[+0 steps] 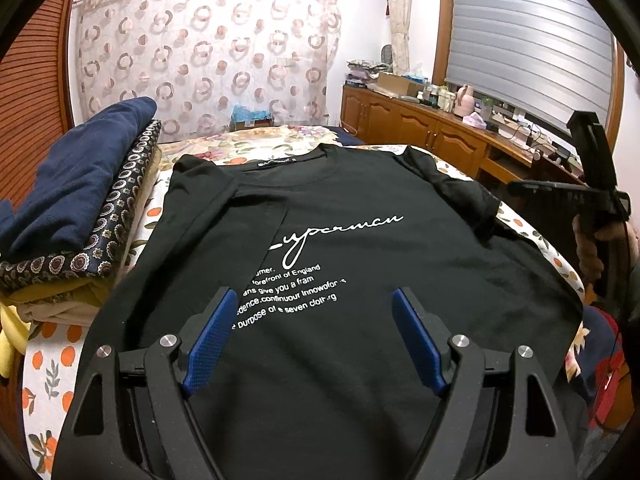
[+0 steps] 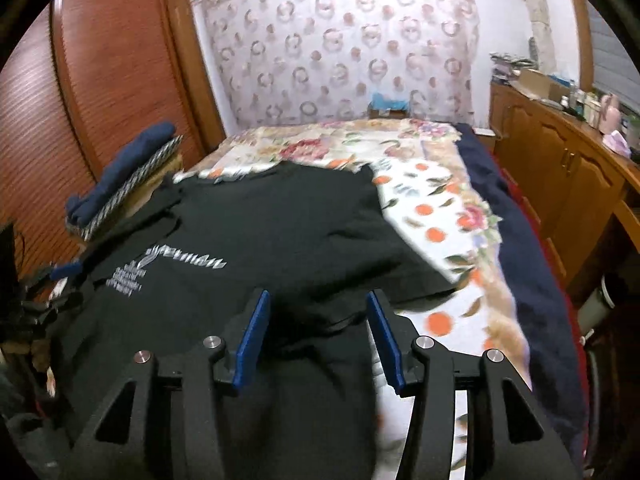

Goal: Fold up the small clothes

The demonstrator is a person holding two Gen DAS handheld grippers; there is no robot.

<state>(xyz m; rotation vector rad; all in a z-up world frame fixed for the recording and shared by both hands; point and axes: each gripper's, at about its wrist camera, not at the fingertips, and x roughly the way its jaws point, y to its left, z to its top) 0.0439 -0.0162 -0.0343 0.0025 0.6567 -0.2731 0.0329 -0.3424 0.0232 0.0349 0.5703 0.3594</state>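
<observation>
Left gripper (image 1: 314, 340): jaws spread wide, holding nothing, poised over the lower half of the black T-shirt (image 1: 360, 240). Right gripper (image 2: 316, 340): likewise wide and empty, at the shirt's right edge (view blurred). The shirt lies flat on the floral bedspread (image 2: 440, 216), left side folded inward. Risk: a single-layer pinch would drag that fold askew. The stack of folded clothes (image 1: 80, 200) crowds the left side.

Bed (image 1: 52, 364): black T-shirt (image 1: 360, 240), folded stack (image 1: 80, 216).
</observation>
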